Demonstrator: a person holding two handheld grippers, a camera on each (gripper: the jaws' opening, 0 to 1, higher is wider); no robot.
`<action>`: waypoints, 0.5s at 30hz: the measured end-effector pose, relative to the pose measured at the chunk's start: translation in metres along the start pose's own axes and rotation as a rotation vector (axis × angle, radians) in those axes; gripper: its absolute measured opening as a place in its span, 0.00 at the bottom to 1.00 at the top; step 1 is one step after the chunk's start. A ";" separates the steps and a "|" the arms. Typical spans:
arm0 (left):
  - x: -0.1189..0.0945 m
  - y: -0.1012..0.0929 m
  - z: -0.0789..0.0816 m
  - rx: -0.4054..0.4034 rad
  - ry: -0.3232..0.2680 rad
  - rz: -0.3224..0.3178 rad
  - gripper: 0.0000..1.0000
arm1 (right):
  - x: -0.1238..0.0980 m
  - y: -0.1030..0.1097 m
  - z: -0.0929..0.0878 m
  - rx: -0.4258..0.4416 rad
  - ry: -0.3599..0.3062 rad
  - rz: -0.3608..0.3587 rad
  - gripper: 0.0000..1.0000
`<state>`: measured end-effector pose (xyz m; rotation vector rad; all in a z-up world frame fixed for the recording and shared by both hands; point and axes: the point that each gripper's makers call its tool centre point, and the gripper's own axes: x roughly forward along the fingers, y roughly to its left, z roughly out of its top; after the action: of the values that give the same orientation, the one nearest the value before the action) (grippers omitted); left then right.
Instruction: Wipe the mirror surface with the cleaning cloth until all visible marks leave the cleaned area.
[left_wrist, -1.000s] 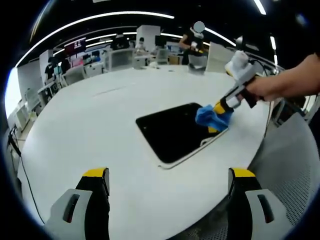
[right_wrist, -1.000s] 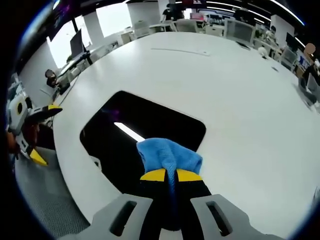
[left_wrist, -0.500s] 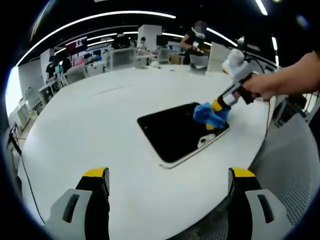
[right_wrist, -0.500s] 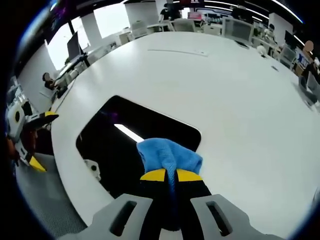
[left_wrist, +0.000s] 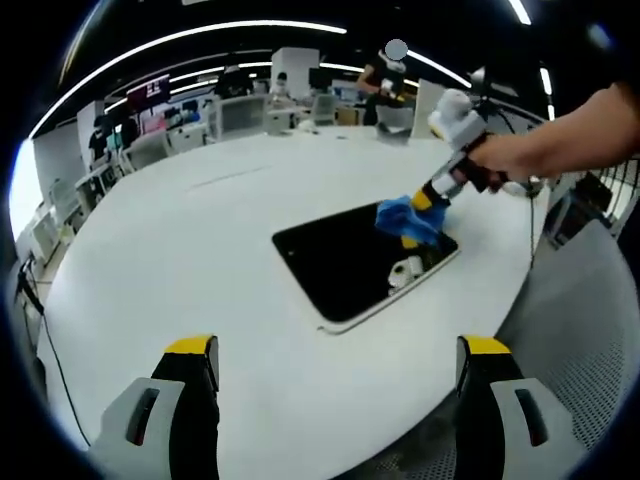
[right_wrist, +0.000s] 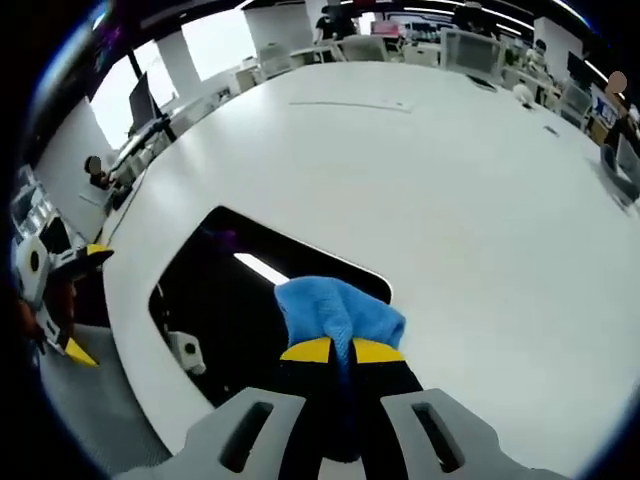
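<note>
On one white table (left_wrist: 180, 250), one mirror (left_wrist: 340, 262), one blue cloth (right_wrist: 335, 312), right tongs (right_wrist: 336, 350) clamped.

No legible text or labels anywhere.

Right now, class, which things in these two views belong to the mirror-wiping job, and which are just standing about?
Belongs to the job:
mirror
cloth, clamped in the right gripper
table the mirror lies on

Just about:
left gripper, open and holding nothing
desks and chairs behind the table
people in the background
</note>
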<state>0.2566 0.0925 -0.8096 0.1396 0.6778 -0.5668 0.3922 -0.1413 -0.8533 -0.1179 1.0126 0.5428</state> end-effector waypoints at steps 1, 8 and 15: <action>0.000 0.000 0.000 -0.002 0.001 0.001 0.99 | 0.000 0.000 0.001 0.000 0.000 -0.001 0.01; 0.002 0.000 -0.004 -0.003 0.016 -0.007 0.99 | 0.006 -0.006 0.010 -0.012 0.004 -0.003 0.01; 0.002 0.001 -0.005 -0.009 0.019 -0.005 0.99 | 0.008 -0.008 0.015 -0.017 0.007 -0.004 0.01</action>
<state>0.2556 0.0943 -0.8148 0.1354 0.6996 -0.5682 0.4116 -0.1404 -0.8528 -0.1367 1.0142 0.5477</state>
